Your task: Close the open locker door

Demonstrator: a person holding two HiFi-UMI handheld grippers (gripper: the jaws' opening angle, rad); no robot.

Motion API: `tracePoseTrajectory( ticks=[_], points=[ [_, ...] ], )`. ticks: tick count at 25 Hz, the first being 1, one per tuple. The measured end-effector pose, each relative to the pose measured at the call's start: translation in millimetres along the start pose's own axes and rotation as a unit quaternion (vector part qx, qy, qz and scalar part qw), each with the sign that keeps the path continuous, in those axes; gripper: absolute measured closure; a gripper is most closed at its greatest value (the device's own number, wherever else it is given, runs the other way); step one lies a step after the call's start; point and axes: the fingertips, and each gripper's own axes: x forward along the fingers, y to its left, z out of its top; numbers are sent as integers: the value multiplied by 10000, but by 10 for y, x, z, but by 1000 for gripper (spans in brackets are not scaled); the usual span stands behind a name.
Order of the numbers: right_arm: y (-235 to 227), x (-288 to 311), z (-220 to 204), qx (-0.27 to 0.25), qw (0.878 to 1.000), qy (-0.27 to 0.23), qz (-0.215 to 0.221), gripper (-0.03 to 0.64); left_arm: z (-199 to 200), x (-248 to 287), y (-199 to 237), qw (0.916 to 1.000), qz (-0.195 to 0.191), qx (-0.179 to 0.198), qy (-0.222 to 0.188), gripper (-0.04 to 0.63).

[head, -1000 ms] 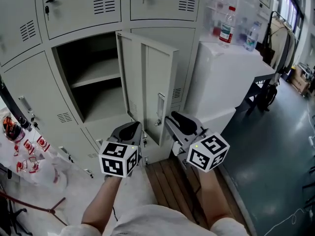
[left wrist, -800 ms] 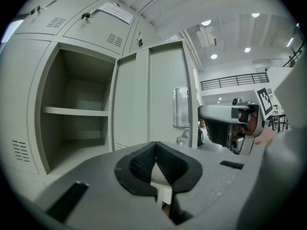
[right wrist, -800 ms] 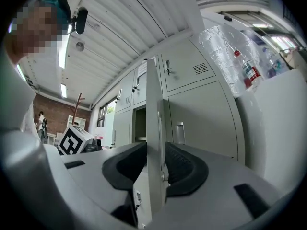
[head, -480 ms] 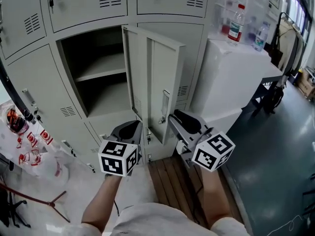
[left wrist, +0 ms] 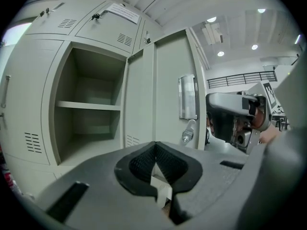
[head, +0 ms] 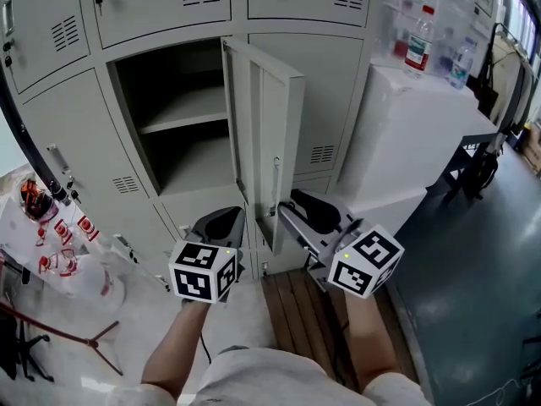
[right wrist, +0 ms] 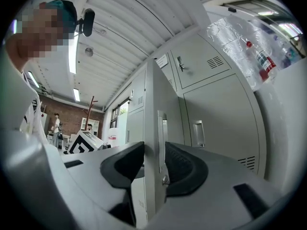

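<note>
Door (head: 269, 134): frame centre, swung well out from locker (head: 169, 134); closing remains. Right gripper (right wrist: 154, 166): jaws just opening, loosely straddling door edge. Left gripper (left wrist: 154, 163): lower centre, pressed together, empty.

Locker corner of a large industrial hall or workshop. A bank of grey steel lockers (head: 161, 7), vented and keyed, stands ahead of the left gripper (head: 221, 220). One locker door (head: 270, 134) hangs open just above the right gripper (head: 297, 208). To that gripper's right stands a white cabinet (head: 406, 134) bearing plastic bottles (head: 415, 45), on a glossy grey-green floor (head: 473, 294). Wooden slats (head: 287, 311) lie beneath it. Behind the grippers are a ribbed ceiling (right wrist: 124, 28), tube lights (right wrist: 73, 51), a brick wall (right wrist: 67, 114) and a railed gallery (left wrist: 240, 78).
</note>
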Motion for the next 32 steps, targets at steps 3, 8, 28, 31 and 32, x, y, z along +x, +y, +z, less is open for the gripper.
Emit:
tracePoseTrajectory(
  ticks=[3, 8, 28, 31, 32],
  points=[
    [96, 75, -12, -62, 9998, 18, 177, 485, -33, -43, 82, 9999, 103, -17, 28, 589],
    [277, 216, -15, -359, 9985, 75, 415, 483, -42, -123, 226, 9996, 290, -40, 30, 589],
    [755, 790, -103, -346, 9924, -102, 1175, 486, -179, -641, 844, 9924, 1203, -243, 72, 589],
    [799, 861, -117, -239, 9913, -125, 1291, 492, -197, -726, 927, 9905, 1347, -284, 68, 588],
    [812, 885, -119, -247, 9908, -122, 1322, 492, -199, -739, 942, 9900, 1378, -290, 67, 588]
  ],
)
